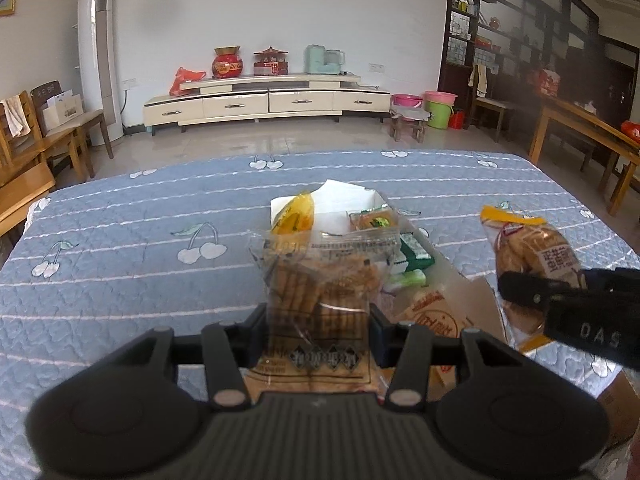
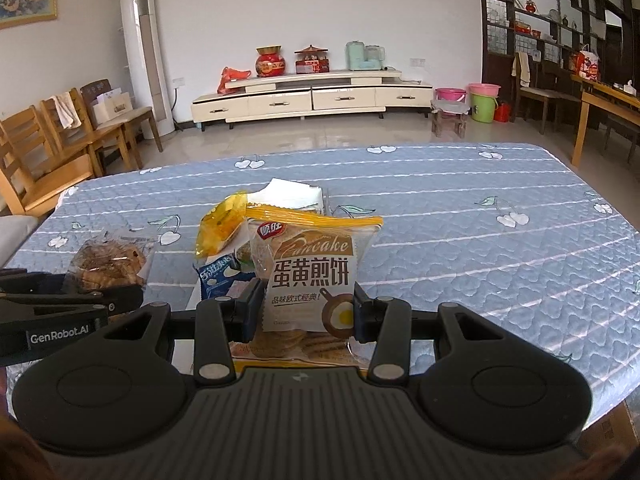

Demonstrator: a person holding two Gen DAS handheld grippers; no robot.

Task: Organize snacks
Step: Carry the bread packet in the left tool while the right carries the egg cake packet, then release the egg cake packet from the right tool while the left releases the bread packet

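Note:
My left gripper (image 1: 318, 326) is shut on a clear biscuit pack (image 1: 320, 280), held above the blue quilted table (image 1: 120, 248). It also shows at the left of the right wrist view (image 2: 110, 264). My right gripper (image 2: 308, 312) is shut on a pancake pack with an orange top strip (image 2: 312, 264), seen at the right of the left wrist view (image 1: 528, 256). Behind both lies a pile of snacks: a yellow packet (image 2: 220, 232), a blue-white packet (image 2: 220, 280), a green packet (image 1: 416, 256) and a white box (image 1: 348, 204).
Wooden chairs (image 2: 80, 136) stand left of the table, a wooden table (image 1: 584, 128) to the right. A cardboard box edge (image 1: 616, 404) shows at the near right. A TV cabinet (image 2: 312, 96) and buckets (image 2: 484, 100) stand far behind.

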